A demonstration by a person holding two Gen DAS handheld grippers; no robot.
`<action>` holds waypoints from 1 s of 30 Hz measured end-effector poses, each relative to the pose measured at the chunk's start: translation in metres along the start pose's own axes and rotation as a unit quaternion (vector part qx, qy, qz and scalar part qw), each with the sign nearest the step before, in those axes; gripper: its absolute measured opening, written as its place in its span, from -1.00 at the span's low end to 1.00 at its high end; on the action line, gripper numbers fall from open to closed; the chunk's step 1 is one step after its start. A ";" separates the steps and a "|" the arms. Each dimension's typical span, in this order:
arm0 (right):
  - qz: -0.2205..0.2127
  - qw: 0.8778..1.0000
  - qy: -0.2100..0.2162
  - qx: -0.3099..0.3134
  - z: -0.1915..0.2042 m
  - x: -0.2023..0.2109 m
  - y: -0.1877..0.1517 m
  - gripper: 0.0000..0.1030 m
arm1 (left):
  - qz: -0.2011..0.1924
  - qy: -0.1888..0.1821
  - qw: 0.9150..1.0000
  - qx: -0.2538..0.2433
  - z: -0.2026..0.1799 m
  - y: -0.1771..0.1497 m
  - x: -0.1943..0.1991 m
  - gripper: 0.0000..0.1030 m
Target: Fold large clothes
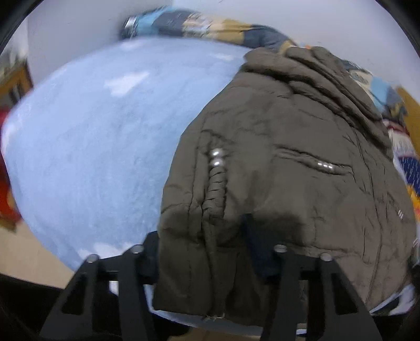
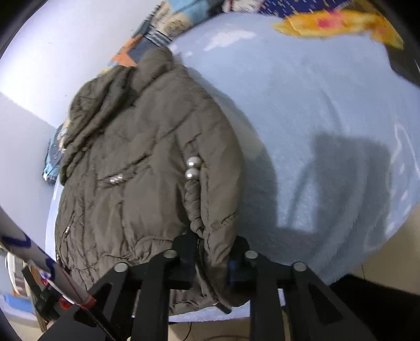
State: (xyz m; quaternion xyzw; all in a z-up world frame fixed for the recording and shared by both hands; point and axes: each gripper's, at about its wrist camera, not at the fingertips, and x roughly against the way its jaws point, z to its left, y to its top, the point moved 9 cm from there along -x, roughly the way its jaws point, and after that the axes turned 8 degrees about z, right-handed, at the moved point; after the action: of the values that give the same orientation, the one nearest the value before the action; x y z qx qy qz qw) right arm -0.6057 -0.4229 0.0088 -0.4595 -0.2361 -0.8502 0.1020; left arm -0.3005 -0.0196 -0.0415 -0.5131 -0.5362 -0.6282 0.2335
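An olive-brown padded jacket [image 1: 288, 162] lies on a light blue bed cover [image 1: 92, 147], its hood toward the wall. Two silver beads hang on its drawstring. My left gripper [image 1: 202, 251] is shut on the jacket's near hem, with fabric bunched between the black fingers. In the right wrist view the same jacket [image 2: 136, 168] lies left of centre on the bed cover [image 2: 315, 118]. My right gripper [image 2: 212, 249] is shut on the jacket's hem corner near the drawstring.
A patchwork quilt [image 1: 204, 26] is rolled along the wall at the bed's far edge. An orange and yellow cloth [image 2: 338, 23] lies at the far corner. The left gripper's black frame [image 2: 60, 301] shows low at left. Floor shows below the bed edge.
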 end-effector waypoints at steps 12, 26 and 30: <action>-0.093 0.994 0.015 0.063 0.029 0.052 0.008 -0.72 | -0.059 -0.055 0.997 -0.012 -0.004 0.012 0.049 -0.58; -0.130 0.986 0.048 0.090 0.048 0.088 0.006 -0.74 | -0.096 -0.074 0.991 -0.061 -0.017 0.016 0.083 -0.60; -0.131 0.985 0.065 0.088 0.048 0.094 0.006 -0.74 | -0.099 -0.073 0.990 -0.071 -0.019 0.018 0.087 -0.59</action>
State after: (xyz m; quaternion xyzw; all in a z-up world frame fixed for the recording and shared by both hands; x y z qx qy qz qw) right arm -0.6200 -0.4002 0.1109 -0.3578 -0.3611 -0.8600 0.0446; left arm -0.3242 -0.0200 0.0461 -0.5175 -0.5540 -0.6454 0.0932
